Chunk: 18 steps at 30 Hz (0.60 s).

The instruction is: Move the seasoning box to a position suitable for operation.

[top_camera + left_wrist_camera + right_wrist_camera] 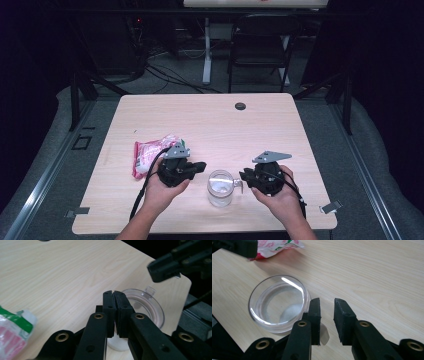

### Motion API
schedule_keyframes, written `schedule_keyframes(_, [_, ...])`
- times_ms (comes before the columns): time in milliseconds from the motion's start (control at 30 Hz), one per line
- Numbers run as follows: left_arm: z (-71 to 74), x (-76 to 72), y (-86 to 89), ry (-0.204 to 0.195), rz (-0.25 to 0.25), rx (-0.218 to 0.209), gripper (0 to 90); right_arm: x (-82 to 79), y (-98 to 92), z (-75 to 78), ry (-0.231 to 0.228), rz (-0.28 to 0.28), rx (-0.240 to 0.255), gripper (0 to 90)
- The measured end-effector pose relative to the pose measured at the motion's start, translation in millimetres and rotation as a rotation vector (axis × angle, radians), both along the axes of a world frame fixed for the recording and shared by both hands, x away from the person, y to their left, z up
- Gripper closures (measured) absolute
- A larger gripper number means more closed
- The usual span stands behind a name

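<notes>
A clear, empty-looking glass jar [220, 187] with a small side tab stands near the table's [210, 120] front edge between the left gripper [114, 305], fingers pressed together, and the right gripper [327, 315], fingers apart, its base hidden behind them.

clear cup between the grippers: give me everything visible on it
The clear cup looks like transparent plastic or glass: round, with an open mouth, a thick rim and a small tab-like handle on one side. It stands upright on the wooden table near the front edge, and nothing is visible inside it. The left gripper is shut just above its rim; the right gripper is open beside it, its jaws astride the handle. Neither visibly presses on the cup.
</notes>
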<state>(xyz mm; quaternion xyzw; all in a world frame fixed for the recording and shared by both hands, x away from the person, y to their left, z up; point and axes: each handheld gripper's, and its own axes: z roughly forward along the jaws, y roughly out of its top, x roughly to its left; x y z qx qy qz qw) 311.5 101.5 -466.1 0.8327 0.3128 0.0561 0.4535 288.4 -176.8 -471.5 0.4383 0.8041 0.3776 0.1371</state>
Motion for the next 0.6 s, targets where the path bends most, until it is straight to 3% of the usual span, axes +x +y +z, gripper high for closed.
schedule_keyframes(33, [-2.0,-1.8,-0.9,0.003,-0.014,0.003,89.2,1.6,1.3,0.4,0.016,-0.008,0.003,76.1])
schedule_keyframes(100, [-6.9,-6.1,-3.2,-0.007,-0.028,0.054,89.7,4.0,1.6,0.7,0.068,-0.009,0.017,76.1])
schedule_keyframes(167, [-11.5,-8.9,-3.7,-0.008,-0.031,0.084,89.8,3.3,0.1,1.1,0.077,-0.006,0.035,76.5])
schedule_keyframes(367, [-18.9,-13.3,0.0,0.009,-0.054,0.073,90.0,-0.1,1.5,-5.0,0.07,-0.016,0.041,79.6])
schedule_keyframes(433, [-21.1,-14.3,-1.5,0.001,-0.055,0.096,90.0,-0.7,3.1,-7.8,0.064,-0.013,0.022,81.1])
schedule_keyframes(600, [-27.4,-15.3,-1.9,0.013,-0.07,0.111,90.0,-1.9,2.2,-6.5,0.074,-0.008,0.065,81.5])
